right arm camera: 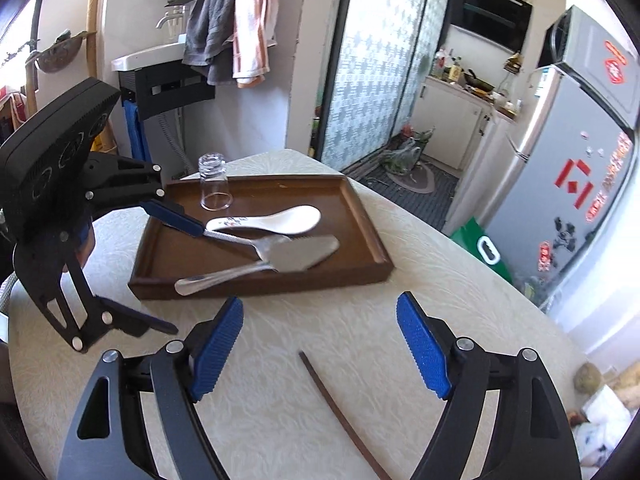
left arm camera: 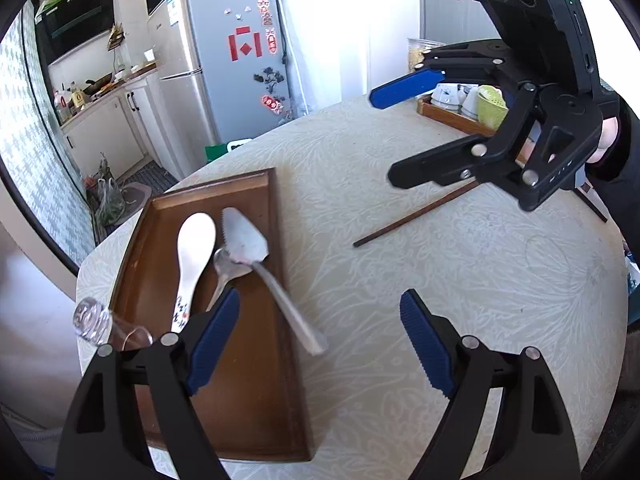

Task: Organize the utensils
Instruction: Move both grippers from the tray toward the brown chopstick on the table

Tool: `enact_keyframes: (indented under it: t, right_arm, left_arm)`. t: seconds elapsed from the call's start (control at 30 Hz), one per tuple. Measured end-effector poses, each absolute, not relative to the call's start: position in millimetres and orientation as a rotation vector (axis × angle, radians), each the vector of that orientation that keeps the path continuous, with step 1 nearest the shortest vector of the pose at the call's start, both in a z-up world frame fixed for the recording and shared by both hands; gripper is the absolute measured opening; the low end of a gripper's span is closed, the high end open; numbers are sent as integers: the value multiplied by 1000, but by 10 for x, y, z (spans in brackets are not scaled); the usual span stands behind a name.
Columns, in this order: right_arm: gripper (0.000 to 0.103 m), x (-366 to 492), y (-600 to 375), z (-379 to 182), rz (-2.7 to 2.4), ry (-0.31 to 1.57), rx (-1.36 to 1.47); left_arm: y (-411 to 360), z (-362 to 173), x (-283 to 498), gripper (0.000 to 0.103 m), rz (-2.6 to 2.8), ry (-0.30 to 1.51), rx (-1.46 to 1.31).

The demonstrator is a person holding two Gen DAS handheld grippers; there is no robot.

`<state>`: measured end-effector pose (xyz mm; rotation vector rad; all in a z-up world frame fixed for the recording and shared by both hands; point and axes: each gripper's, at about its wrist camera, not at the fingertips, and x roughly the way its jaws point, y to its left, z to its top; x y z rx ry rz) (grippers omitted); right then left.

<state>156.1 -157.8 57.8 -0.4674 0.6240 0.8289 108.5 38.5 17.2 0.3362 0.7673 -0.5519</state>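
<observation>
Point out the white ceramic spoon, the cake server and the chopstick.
White ceramic spoon [left arm camera: 196,236], left wrist view, on its bowl.
Cake server [right arm camera: 298,254], right wrist view, on its flat blade.
Chopstick [left arm camera: 416,214], left wrist view, mid-shaft.

tray [left arm camera: 224,420]: on tabletop [left arm camera: 500,280], left
spoons [left arm camera: 192,256], server [left arm camera: 248,240], glass [left arm camera: 96,324]: in tray
chopstick [left arm camera: 412,216]: on tabletop, right of tray

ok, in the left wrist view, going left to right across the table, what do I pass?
Upturned glass → white ceramic spoon → cake server → brown chopstick → right gripper
</observation>
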Motion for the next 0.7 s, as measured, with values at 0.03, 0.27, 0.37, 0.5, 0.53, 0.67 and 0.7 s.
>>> enact_keyframes:
  t: [0.03,0.27,0.37,0.5,0.53,0.67,0.7]
  right_arm:
    - [80,1552,-1676,594,814,624,-467]
    - [80,1538,-2195,561,736,642,-462]
    - [80,1498,-2381,441,740,689,-501]
    - [54,1484,-2663,231,737,786,-525]
    - [53,1484,-2733,170,733,808,-528]
    - [51,1491,-2915,10,733,852,-515]
    - [51,1507,-2958,-23,735,863,-508]
  left_arm:
    - [352,174,1088,85,-561,766,335]
    - [-3,171,1050,85,-626,759,366]
    - [-220,165,1038,85,-670,746,413]
    - [-441,38,1182,84,-738,802,439]
    - [-482,6,1217,82,-753,811,446]
    - [-660,-156,1391,77,-798,835,487]
    - [-680,-183,1423,76,-811,841,492]
